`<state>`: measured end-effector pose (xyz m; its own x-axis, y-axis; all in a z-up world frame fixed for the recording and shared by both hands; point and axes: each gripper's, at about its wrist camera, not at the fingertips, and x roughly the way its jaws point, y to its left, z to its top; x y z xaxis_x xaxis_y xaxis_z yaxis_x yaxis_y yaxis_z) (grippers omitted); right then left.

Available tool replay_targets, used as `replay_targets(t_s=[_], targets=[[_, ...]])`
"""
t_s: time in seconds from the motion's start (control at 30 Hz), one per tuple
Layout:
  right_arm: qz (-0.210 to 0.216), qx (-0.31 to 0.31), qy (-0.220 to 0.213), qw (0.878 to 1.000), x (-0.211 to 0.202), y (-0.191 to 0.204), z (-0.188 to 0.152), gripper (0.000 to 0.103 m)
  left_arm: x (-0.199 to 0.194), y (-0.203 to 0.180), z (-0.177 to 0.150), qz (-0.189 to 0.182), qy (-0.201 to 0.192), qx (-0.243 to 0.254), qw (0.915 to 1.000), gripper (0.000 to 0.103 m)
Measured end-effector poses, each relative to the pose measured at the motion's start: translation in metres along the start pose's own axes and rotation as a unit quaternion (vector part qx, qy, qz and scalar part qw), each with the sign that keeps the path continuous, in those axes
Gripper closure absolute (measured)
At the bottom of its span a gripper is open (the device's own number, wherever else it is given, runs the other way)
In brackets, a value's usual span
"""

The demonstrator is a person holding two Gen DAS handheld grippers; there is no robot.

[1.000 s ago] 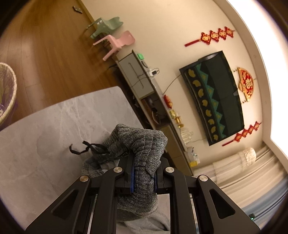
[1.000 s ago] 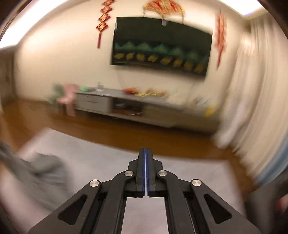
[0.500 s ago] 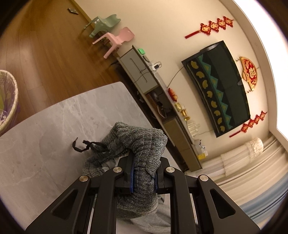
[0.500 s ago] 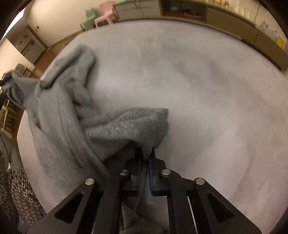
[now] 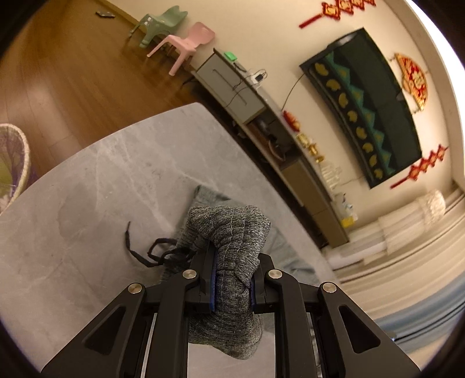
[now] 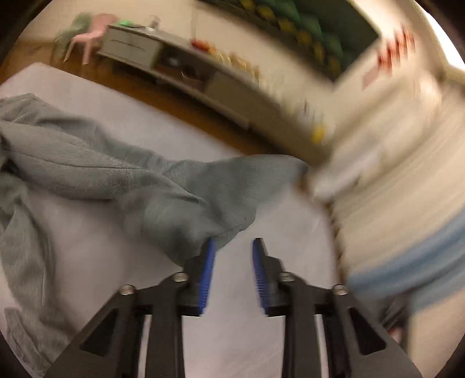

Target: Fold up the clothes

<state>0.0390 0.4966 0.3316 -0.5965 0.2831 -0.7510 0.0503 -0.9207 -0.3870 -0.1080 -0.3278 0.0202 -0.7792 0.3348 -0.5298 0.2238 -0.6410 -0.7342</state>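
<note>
A grey knit garment with a black drawstring is bunched between the fingers of my left gripper, which is shut on its ribbed waistband above the grey marble table. In the right wrist view the same grey garment lies spread across the table, one leg reaching toward the table's right edge. My right gripper stands open just beside the cloth, its left blue pad touching the fabric's edge, nothing between the pads. The right view is motion-blurred.
A woven basket stands on the wooden floor left of the table. Against the far wall are a low TV cabinet, a wall-mounted TV, a pink chair and a green chair. Curtains hang at the right.
My right gripper, shut on the garment half a second ago, has let go and now stands open beside it. My left gripper still holds the waistband; the drawstring has swung.
</note>
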Motion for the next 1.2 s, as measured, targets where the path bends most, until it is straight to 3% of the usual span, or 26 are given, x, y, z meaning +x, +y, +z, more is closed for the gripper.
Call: replay_targets(t_s=[0.07,0.17,0.2,0.23,0.27,0.3,0.33,0.4,0.47,0.5,0.57,0.63,0.7,0.77,0.83,0.9,0.97,1.03,1.13,1.2], targets=[[0.092,0.067,-0.003,0.993,-0.012,-0.004,-0.034,0.052,0.003,-0.002,-0.002,0.010,0.004,0.007,0.9999,0.088],[0.215,0.132,-0.030,0.967,-0.055,0.000,-0.080,0.042,0.008,-0.004,-0.006,0.024,0.009,0.018,0.9995,0.088],[0.254,0.133,-0.049,0.957,-0.072,0.010,-0.091,0.040,0.009,-0.005,-0.007,0.029,0.011,0.022,0.9993,0.088],[0.293,0.129,-0.070,0.945,-0.091,0.021,-0.099,0.029,0.011,-0.005,-0.008,0.034,0.013,0.025,0.9990,0.088],[0.311,0.106,-0.085,0.941,-0.098,0.035,-0.100,0.023,0.012,-0.006,-0.009,0.039,0.015,0.029,0.9987,0.088],[0.319,0.077,-0.096,0.940,-0.102,0.049,-0.099,0.023,0.014,-0.008,-0.011,0.041,0.015,0.032,0.9985,0.087],[0.315,0.030,-0.103,0.943,-0.103,0.071,-0.094,0.023,0.015,-0.010,-0.012,0.043,0.015,0.036,0.9983,0.087],[0.262,-0.051,-0.086,0.960,-0.091,0.110,-0.086,0.025,0.018,-0.014,-0.015,0.047,0.015,0.043,0.9979,0.087],[0.211,-0.117,-0.014,0.970,-0.059,0.133,-0.083,0.093,0.016,-0.014,-0.015,0.052,0.010,0.042,0.9977,0.087],[0.156,-0.154,-0.016,0.975,-0.054,0.136,-0.080,0.093,0.006,-0.006,-0.013,0.051,-0.007,0.029,0.9983,0.088],[0.027,-0.183,-0.059,0.981,-0.066,0.121,-0.072,0.094,-0.014,0.009,-0.007,0.049,-0.041,0.002,0.9980,0.088],[-0.062,-0.163,-0.111,0.978,-0.097,0.080,-0.061,0.094,-0.028,0.027,-0.001,0.037,-0.058,-0.032,0.9972,0.088],[-0.134,-0.137,-0.145,0.971,-0.126,0.035,-0.057,0.094,-0.033,0.042,0.004,0.024,-0.051,-0.054,0.9970,0.088],[-0.174,-0.099,-0.148,0.969,-0.142,-0.012,-0.063,0.094,-0.027,0.049,0.005,-0.012,-0.009,-0.063,0.9979,0.087],[-0.156,-0.050,-0.109,0.980,-0.133,-0.052,-0.075,0.094,-0.019,0.045,0.003,-0.031,0.032,-0.045,0.9980,0.086],[-0.108,0.010,-0.052,0.993,-0.113,-0.084,-0.093,0.094,-0.021,0.030,-0.002,-0.007,0.028,-0.005,0.9996,0.085],[-0.034,0.085,0.005,0.996,-0.086,-0.106,-0.114,0.094,-0.022,0.019,-0.007,0.015,0.024,0.026,0.9993,0.085],[0.047,0.166,0.050,0.984,-0.060,-0.121,-0.133,0.093,-0.019,0.008,-0.018,0.070,0.034,0.074,0.9942,0.083],[0.066,0.220,0.062,0.971,-0.056,-0.136,-0.149,0.085,-0.014,-0.007,-0.033,0.151,0.049,0.144,0.9767,0.081],[0.084,0.255,0.042,0.962,-0.073,-0.153,-0.148,0.074,-0.019,-0.007,-0.049,0.192,0.049,0.187,0.9623,0.069]])
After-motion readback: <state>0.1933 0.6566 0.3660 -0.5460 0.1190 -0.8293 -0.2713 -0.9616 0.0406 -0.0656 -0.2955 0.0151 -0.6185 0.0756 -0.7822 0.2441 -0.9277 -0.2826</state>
